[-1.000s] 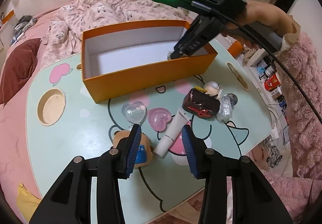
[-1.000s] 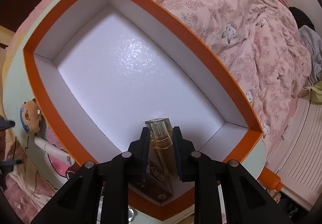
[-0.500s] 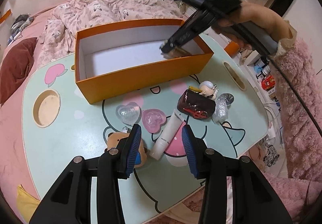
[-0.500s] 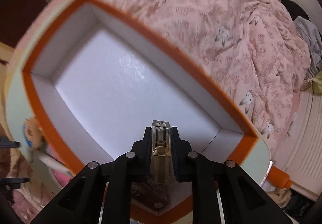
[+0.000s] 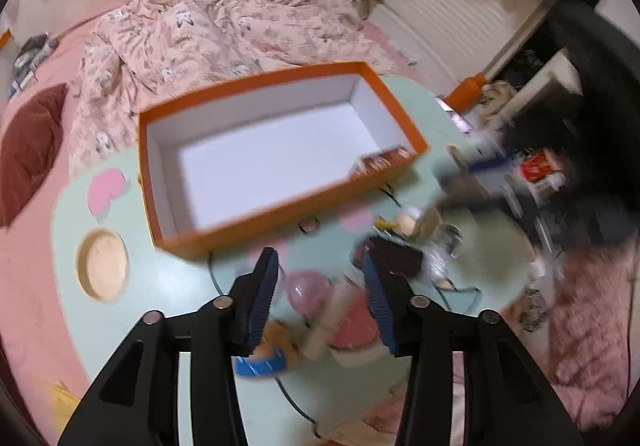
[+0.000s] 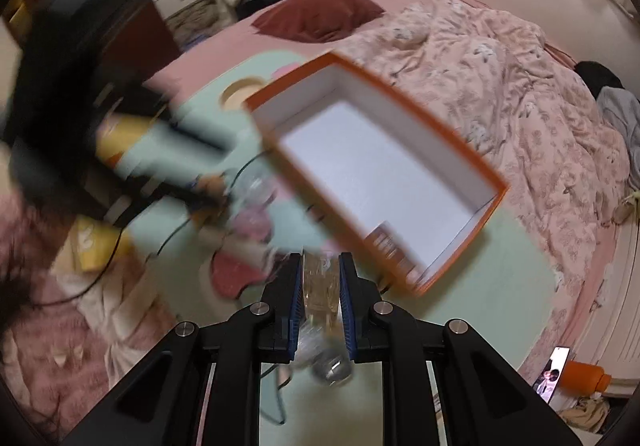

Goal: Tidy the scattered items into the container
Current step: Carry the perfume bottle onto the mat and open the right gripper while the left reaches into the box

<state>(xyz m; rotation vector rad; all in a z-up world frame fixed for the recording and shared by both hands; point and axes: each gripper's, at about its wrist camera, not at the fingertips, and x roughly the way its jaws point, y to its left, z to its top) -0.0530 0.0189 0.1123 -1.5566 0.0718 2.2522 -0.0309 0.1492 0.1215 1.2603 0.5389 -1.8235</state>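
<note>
The orange box [image 5: 280, 201] with a white inside stands on the mint table; a small perfume bottle [image 5: 384, 161] lies in its right end, also seen in the right wrist view [image 6: 390, 246]. My left gripper [image 5: 320, 294] is open above a pink heart dish [image 5: 306, 288], a white tube [image 5: 332, 318] and a bear toy [image 5: 272, 346]. A dark red pouch [image 5: 396, 258] lies to its right. My right gripper [image 6: 320, 286] is shut on a clear crinkly wrapped item [image 6: 320, 310] near the box [image 6: 420, 149]. Both views are blurred.
The mint table [image 5: 160, 286] has a round cup hole [image 5: 102, 264] at the left. A small doll head [image 5: 412, 219] lies near the pouch. A bed with a pink floral quilt [image 5: 224, 29] is behind the table. Clutter and shelves stand at the right [image 5: 536, 165].
The perfume bottle, held by my right gripper over the box before, now lies in the box. My right gripper has pulled back out and holds a clear wrapped item. My left gripper shifted right.
</note>
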